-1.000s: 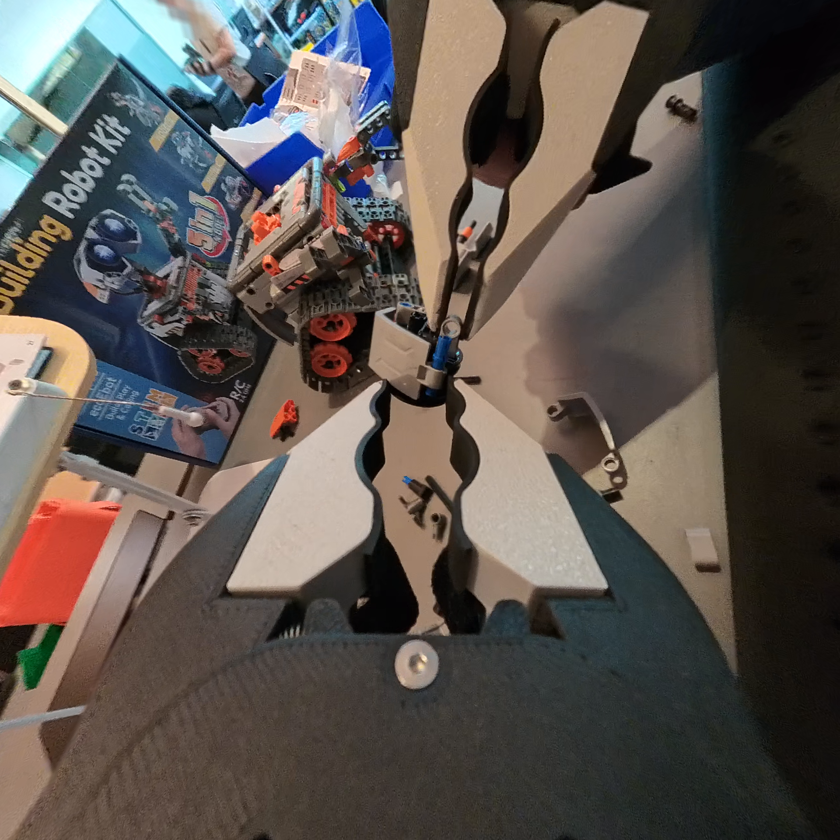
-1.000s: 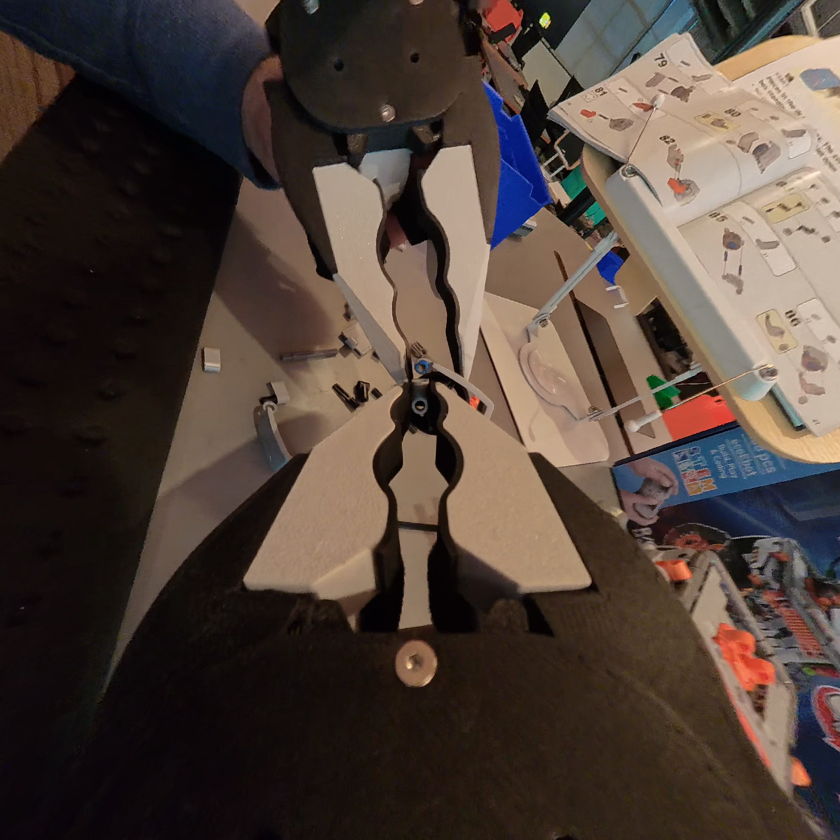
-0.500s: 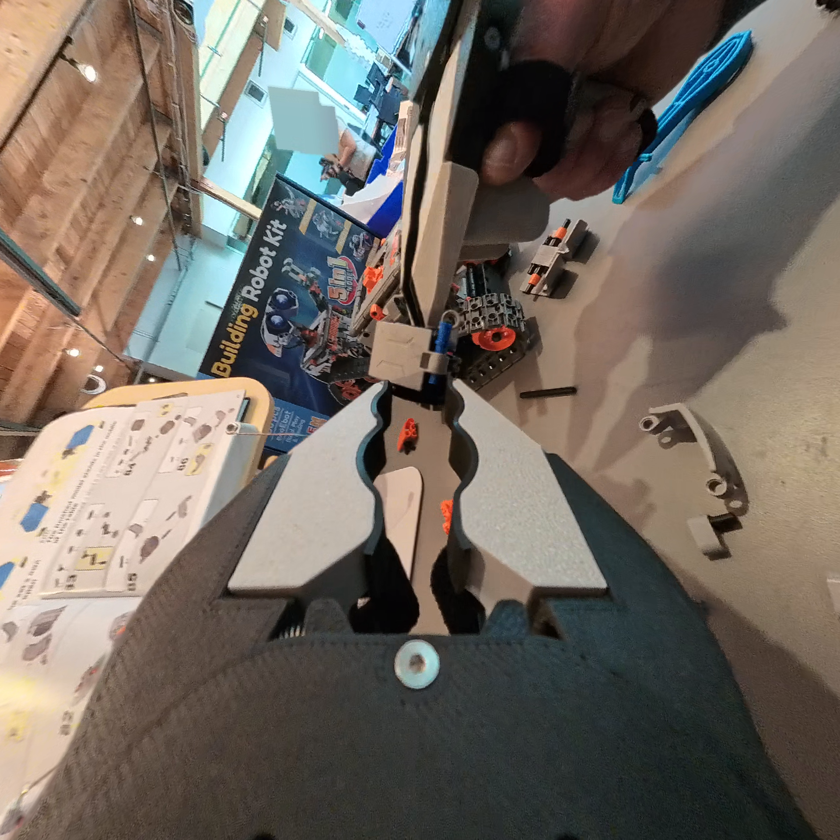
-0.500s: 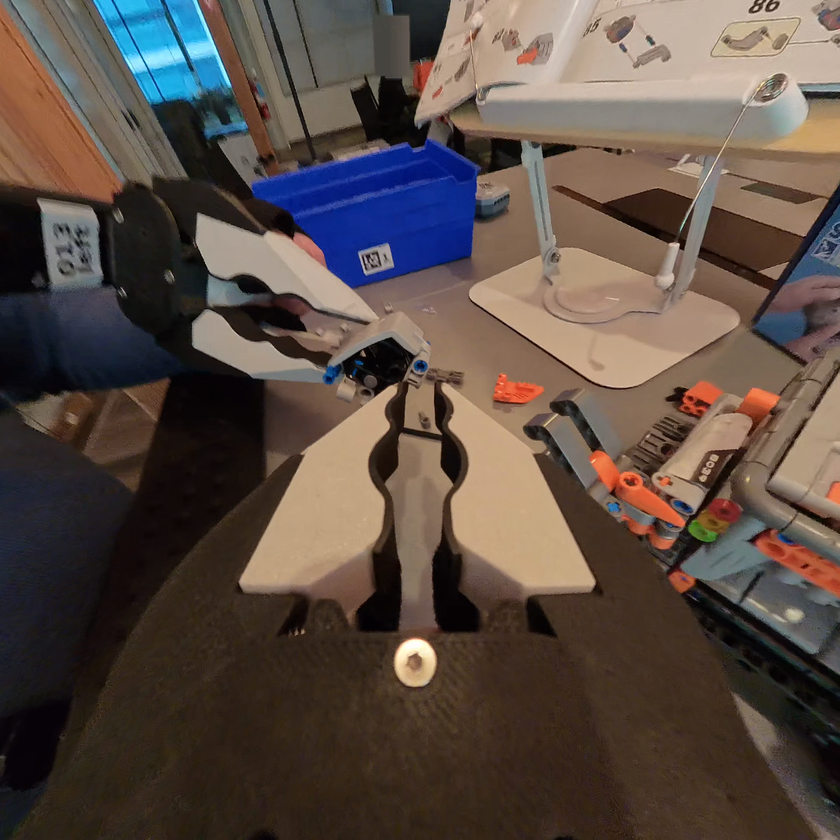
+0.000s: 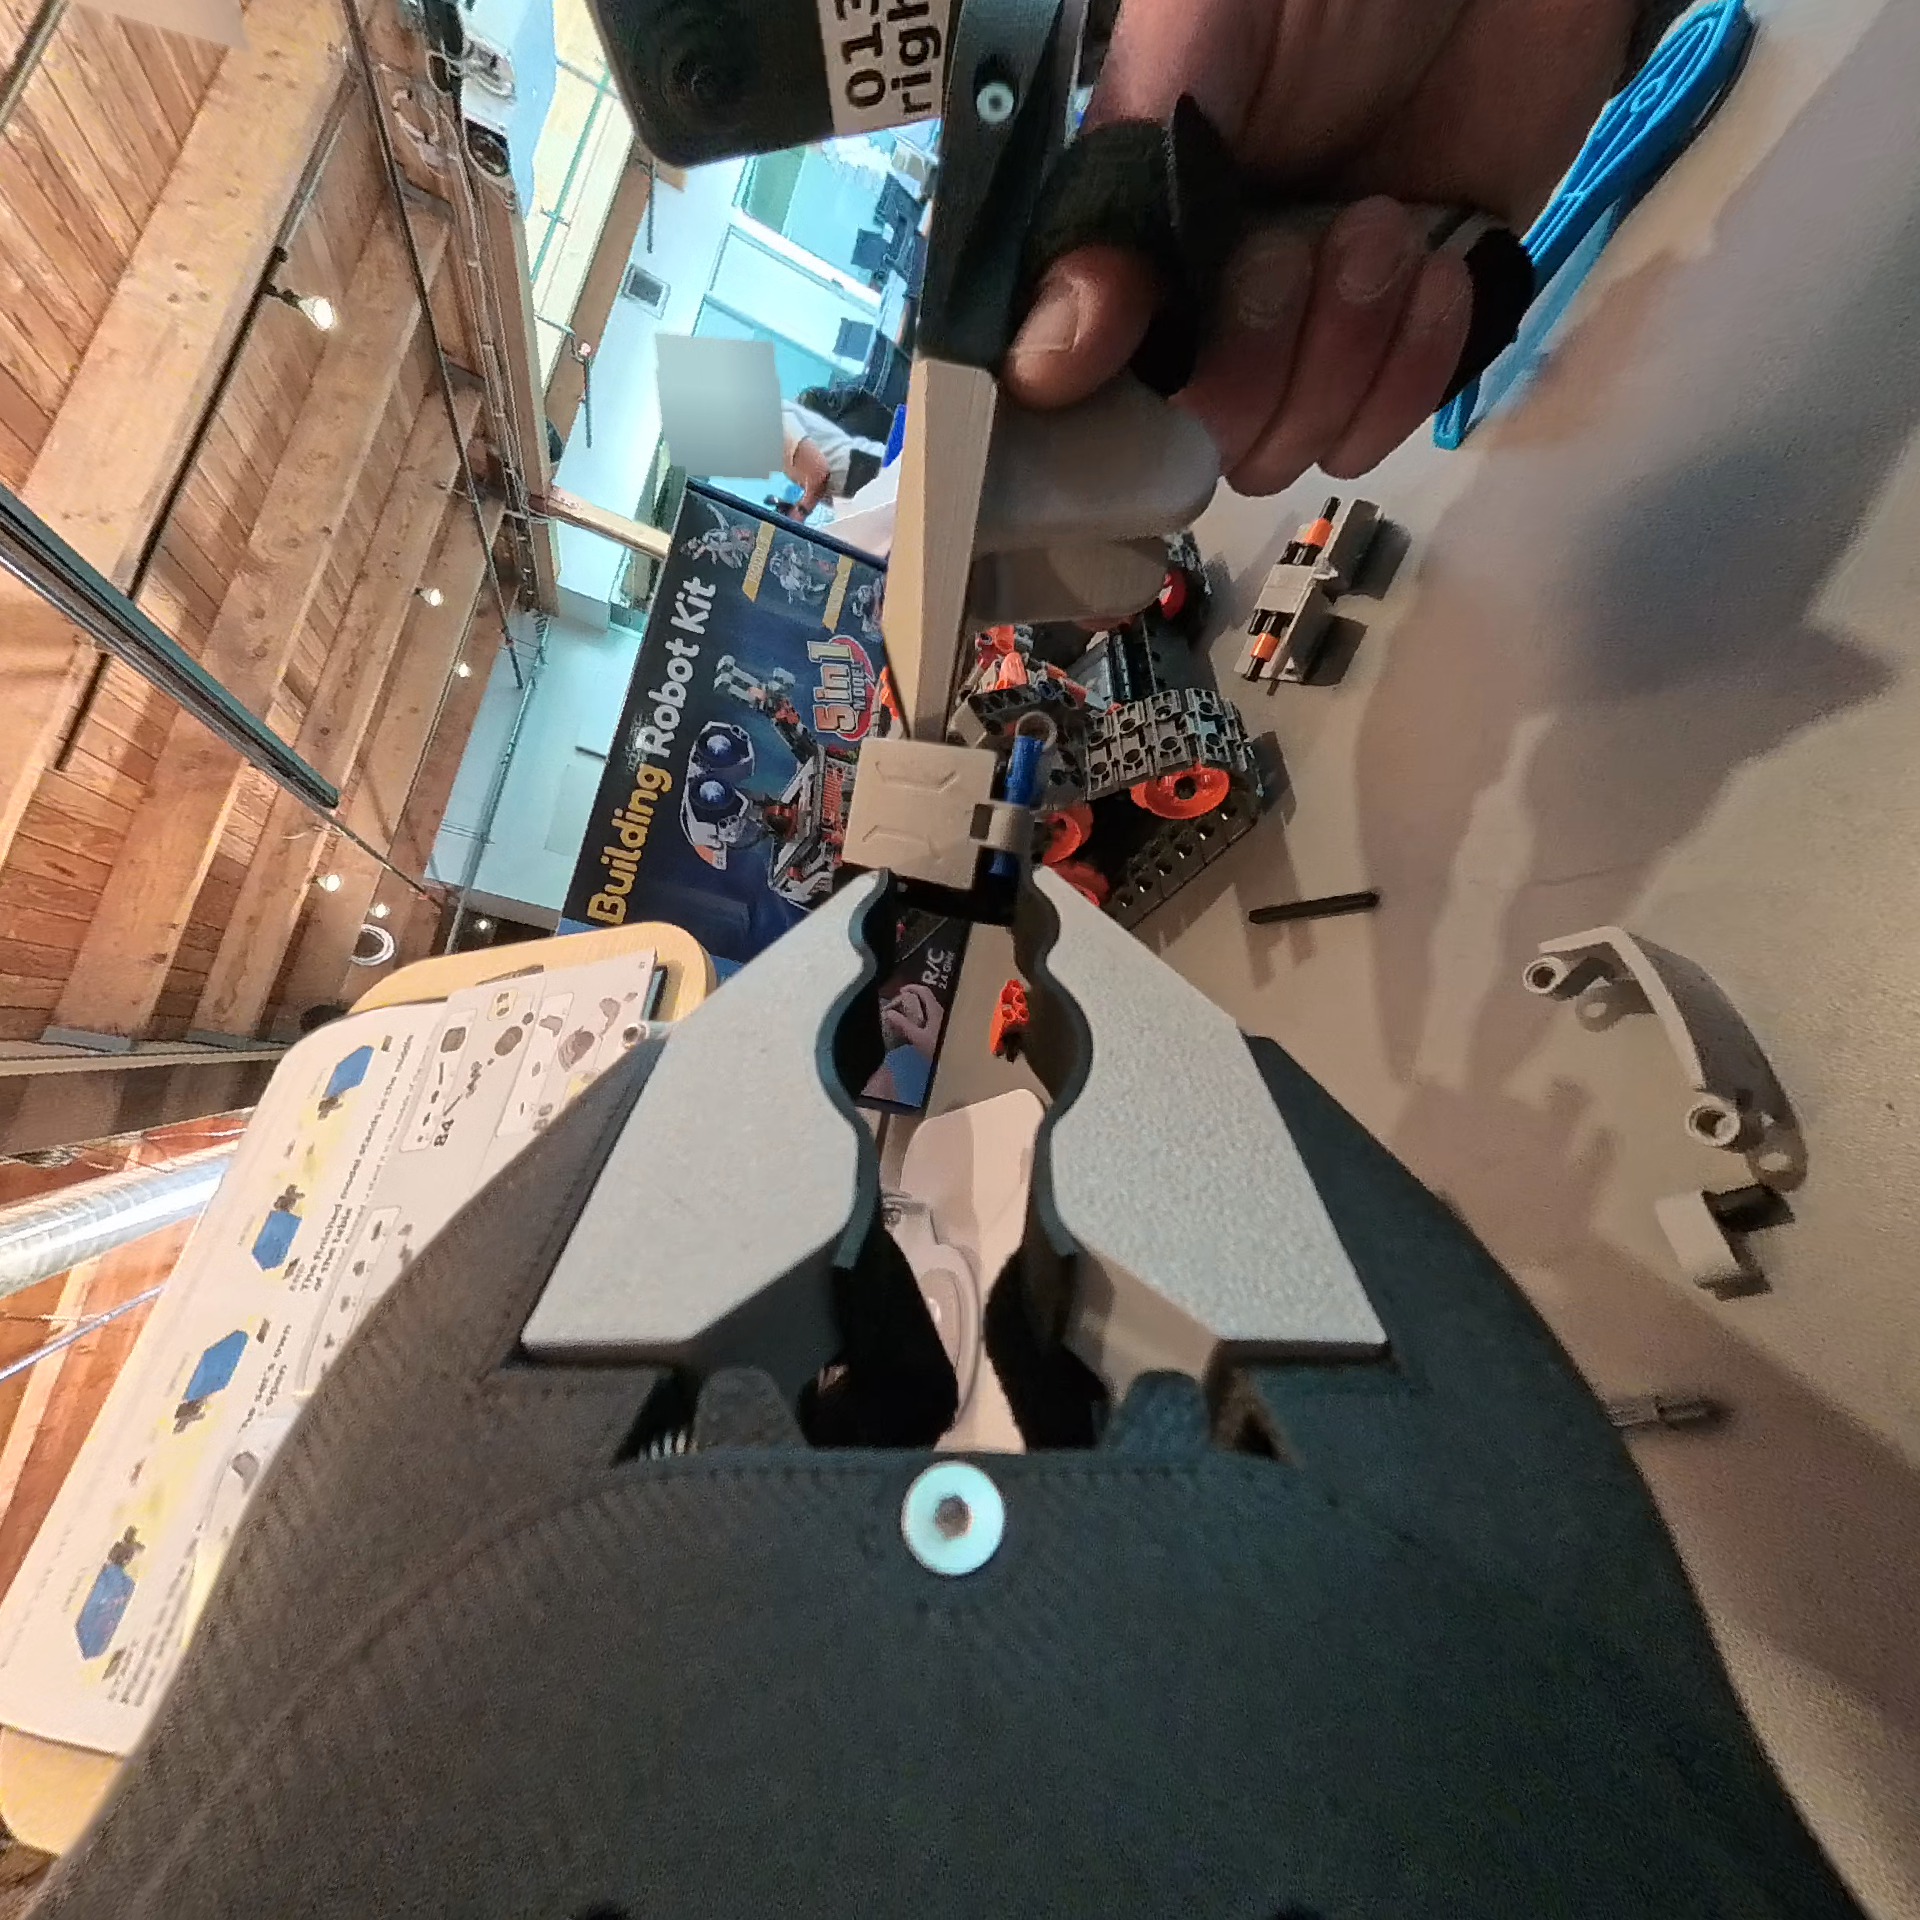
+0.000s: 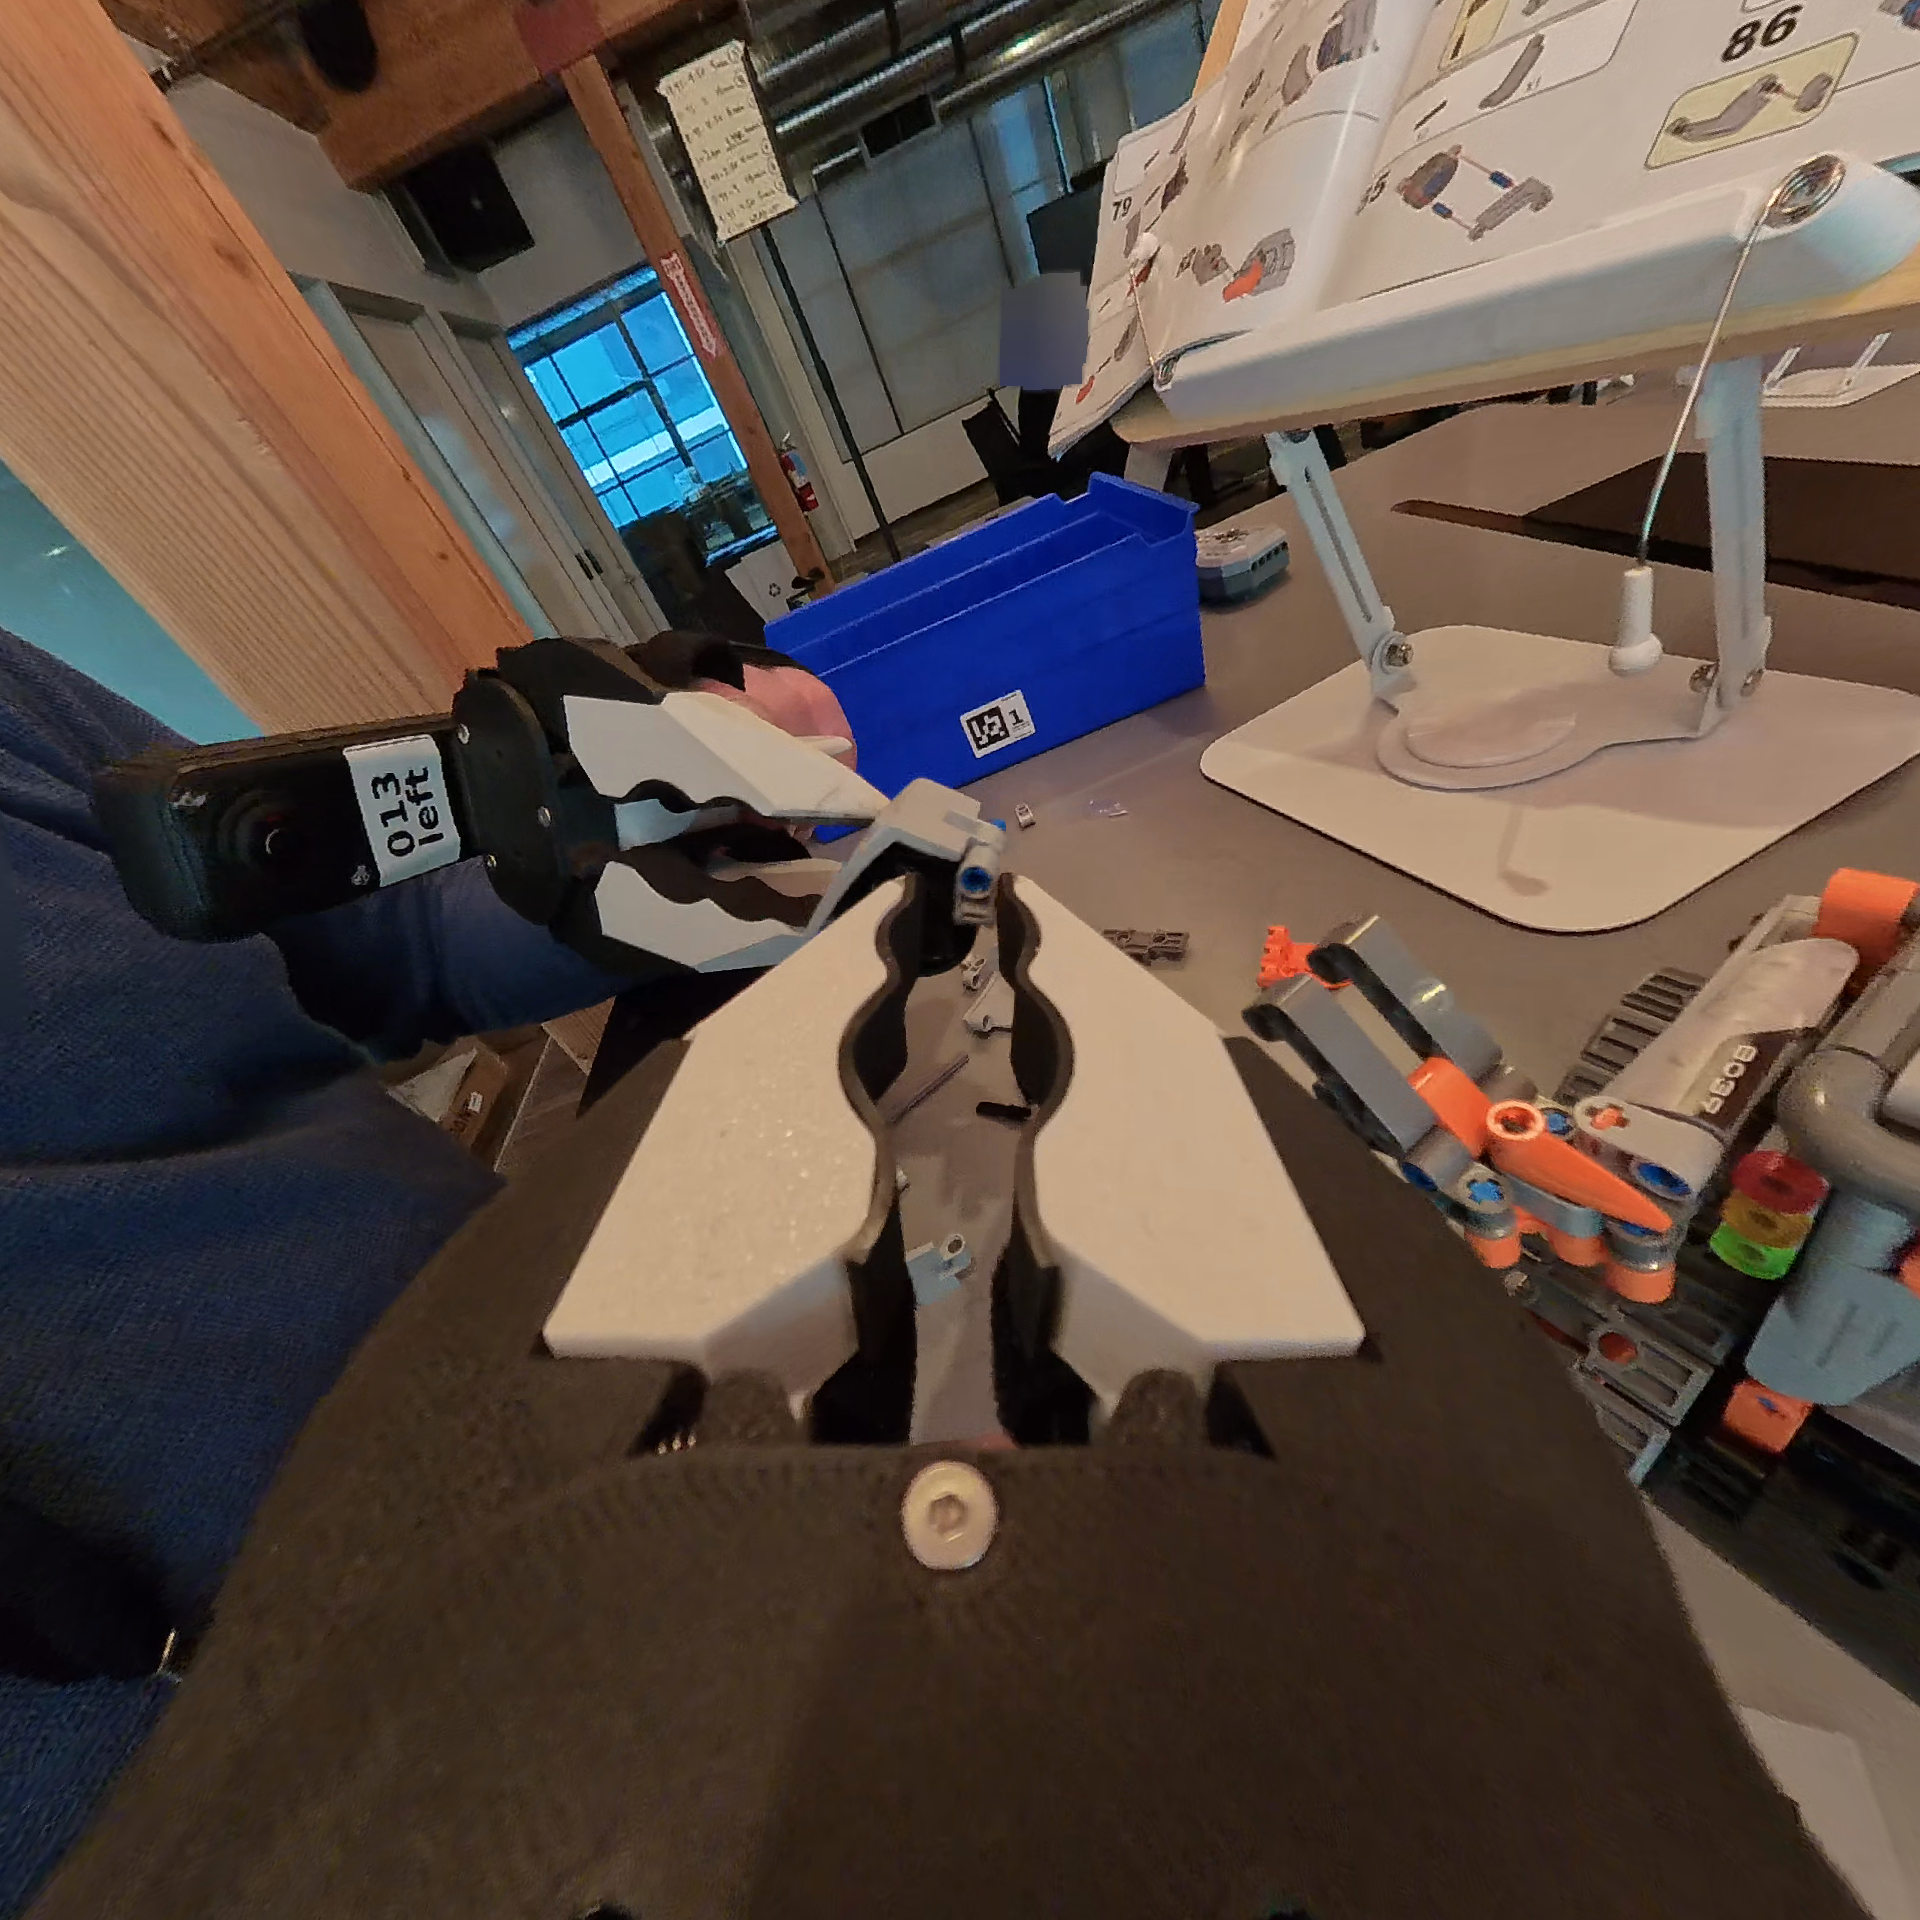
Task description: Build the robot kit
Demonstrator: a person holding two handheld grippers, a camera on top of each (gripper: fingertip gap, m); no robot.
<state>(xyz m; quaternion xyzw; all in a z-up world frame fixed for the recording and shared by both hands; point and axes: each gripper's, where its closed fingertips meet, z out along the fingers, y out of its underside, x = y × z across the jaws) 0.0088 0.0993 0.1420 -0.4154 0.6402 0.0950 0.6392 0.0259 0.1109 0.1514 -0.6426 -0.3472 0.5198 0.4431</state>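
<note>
Two hand-held grippers meet tip to tip above a grey desk (image 6: 1299,831), both on one small brick assembly. The left hand-held gripper (image 5: 951,899) is clenched on the base of the assembly (image 5: 920,816), a light grey panel with a blue pin (image 5: 1018,779) along its side, held in the air. The right hand-held gripper (image 6: 951,899) comes in from the opposite side, its tips closed about the pin end of the same piece; from its own camera the contact is partly hidden, so it seems to be gripping the pin rather than the panel. A hand (image 5: 1299,239) in a fingerless black glove holds the right tool. Behind the assembly, on the desk, stands a tracked robot model (image 5: 1153,769) with orange wheels, and farther back a dark blue kit box (image 5: 717,748). A grey curved part (image 5: 1673,1081) lies near the desk's right side, with a black axle (image 5: 1314,906) between it and the model. A blue bin (image 6: 997,634) sits toward the far edge, and beside it a white book stand (image 6: 1558,748) carries an open instruction booklet (image 6: 1455,156).
</note>
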